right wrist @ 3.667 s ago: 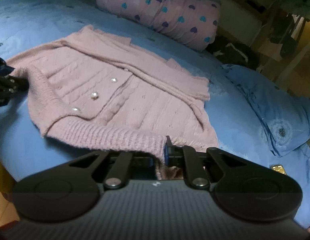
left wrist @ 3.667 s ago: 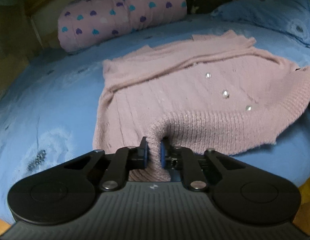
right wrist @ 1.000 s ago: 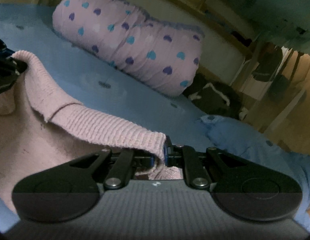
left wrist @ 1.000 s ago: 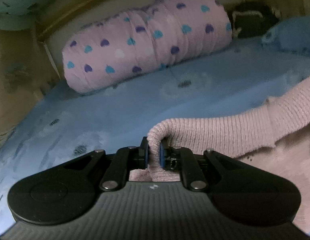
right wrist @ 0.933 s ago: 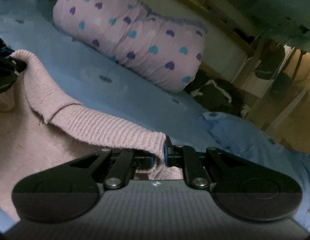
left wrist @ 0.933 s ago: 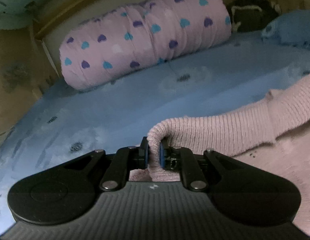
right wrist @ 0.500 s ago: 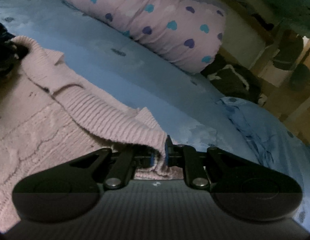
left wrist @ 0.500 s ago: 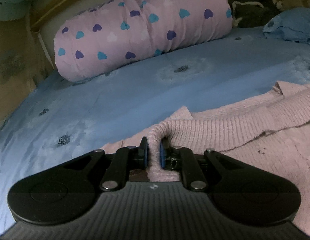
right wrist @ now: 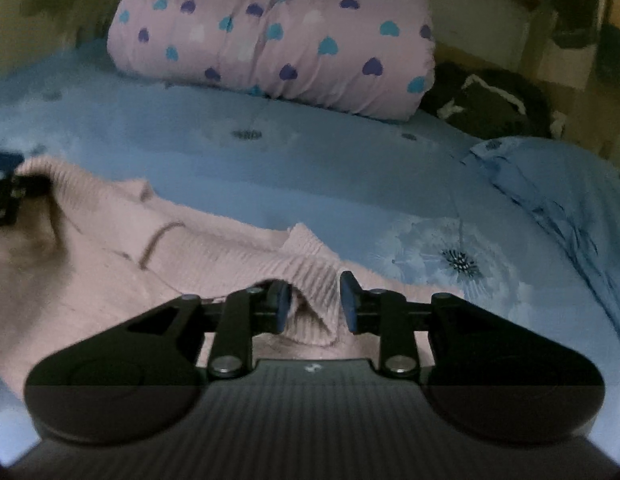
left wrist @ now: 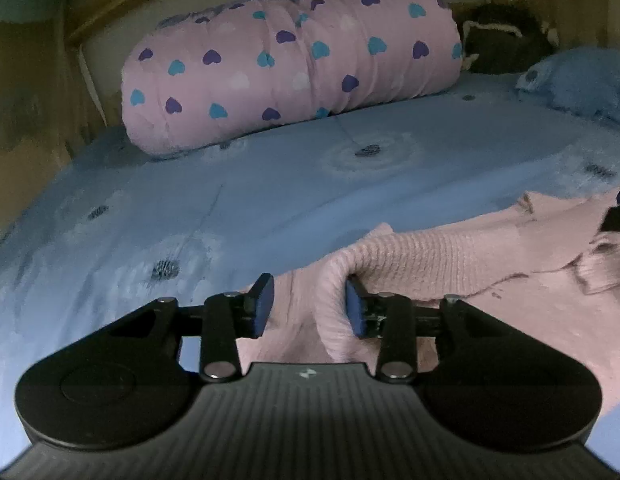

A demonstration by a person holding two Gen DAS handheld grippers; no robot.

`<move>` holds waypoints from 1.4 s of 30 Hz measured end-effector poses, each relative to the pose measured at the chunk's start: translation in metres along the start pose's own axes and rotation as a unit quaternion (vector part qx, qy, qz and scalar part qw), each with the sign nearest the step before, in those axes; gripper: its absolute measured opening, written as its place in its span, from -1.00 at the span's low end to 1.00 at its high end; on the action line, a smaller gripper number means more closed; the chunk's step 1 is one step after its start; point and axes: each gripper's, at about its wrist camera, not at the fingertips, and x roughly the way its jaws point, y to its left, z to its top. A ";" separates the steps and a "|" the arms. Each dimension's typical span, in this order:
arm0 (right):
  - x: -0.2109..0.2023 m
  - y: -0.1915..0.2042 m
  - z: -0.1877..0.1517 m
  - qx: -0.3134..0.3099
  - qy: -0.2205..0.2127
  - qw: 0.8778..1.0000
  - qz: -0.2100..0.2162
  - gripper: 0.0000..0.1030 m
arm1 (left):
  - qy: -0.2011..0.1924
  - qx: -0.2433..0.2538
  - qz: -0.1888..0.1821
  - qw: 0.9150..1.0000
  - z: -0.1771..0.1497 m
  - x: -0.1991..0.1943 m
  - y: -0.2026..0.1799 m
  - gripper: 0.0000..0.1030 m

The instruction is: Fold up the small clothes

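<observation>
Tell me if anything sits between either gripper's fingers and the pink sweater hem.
Nothing visible does. The sweater hem lies directly between the left gripper fingers and between the right gripper fingers; both have just been opening and no longer clamp it.

A home bedroom: a bed spread with a blue floral sheet (left wrist: 293, 196), a rolled pink quilt with heart prints (left wrist: 293, 60) against the wooden headboard (left wrist: 121, 4), a blue pillow (right wrist: 558, 188), and dark clothing (right wrist: 490, 100) heaped in the corner.

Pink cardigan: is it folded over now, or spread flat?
Folded over. The pink cardigan's ribbed hem lies doubled back across its upper part on the blue bedsheet, no buttons showing.
</observation>
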 end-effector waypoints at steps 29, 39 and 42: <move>-0.003 -0.004 -0.031 -0.139 0.034 0.990 0.012 -0.07 | -0.014 0.111 -0.086 0.990 -0.045 0.007 -0.020 -0.06; 0.009 -0.031 -0.019 -0.053 -0.002 0.998 -0.019 -0.70 | 0.001 -0.022 -0.006 1.000 -0.033 0.031 0.030 -0.68; 0.015 -0.049 -0.018 -0.002 -0.005 0.999 -0.054 -0.67 | 0.022 -0.070 -0.012 0.997 -0.035 0.041 0.048 -0.66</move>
